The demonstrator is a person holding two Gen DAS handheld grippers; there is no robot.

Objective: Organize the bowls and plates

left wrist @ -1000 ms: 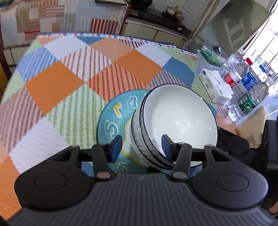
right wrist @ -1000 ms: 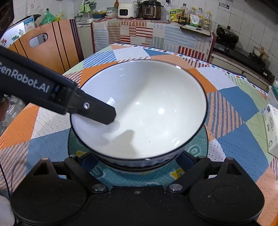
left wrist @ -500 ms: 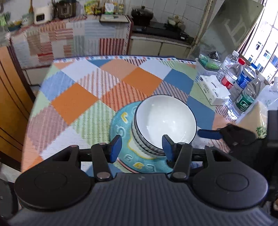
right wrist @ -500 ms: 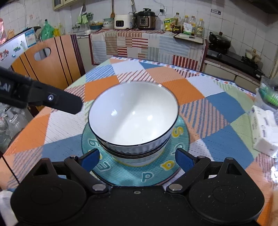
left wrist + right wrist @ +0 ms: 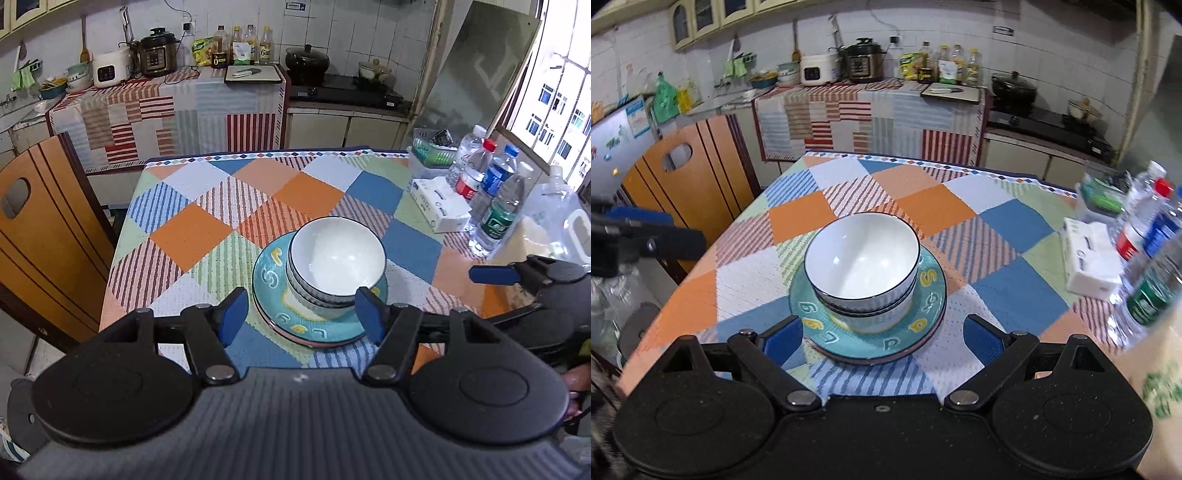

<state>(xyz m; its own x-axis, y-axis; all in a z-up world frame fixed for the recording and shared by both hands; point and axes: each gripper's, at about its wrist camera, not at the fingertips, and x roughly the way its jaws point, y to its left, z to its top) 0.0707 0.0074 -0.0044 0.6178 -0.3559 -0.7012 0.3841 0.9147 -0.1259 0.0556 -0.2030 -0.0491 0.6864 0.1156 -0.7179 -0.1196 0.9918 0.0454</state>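
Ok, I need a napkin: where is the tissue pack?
The tissue pack lies on the table's right side in both views, between the bottle cluster and the plate holding stacked bowls.

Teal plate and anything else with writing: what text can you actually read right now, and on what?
"6", "7", "p", "q", "S": raised yellow and teal characters on the teal plate rim, under the stacked white bowls.
Tissue box, water bottles, counter bottles: print too blurred or small to read.

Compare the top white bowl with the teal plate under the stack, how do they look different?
The top white bowl is deep, plain white with a dark rim; the teal plate is shallow, wider and marked with yellow numbers. The bowl nests in other bowls; the plate lies beneath them. Both are round.
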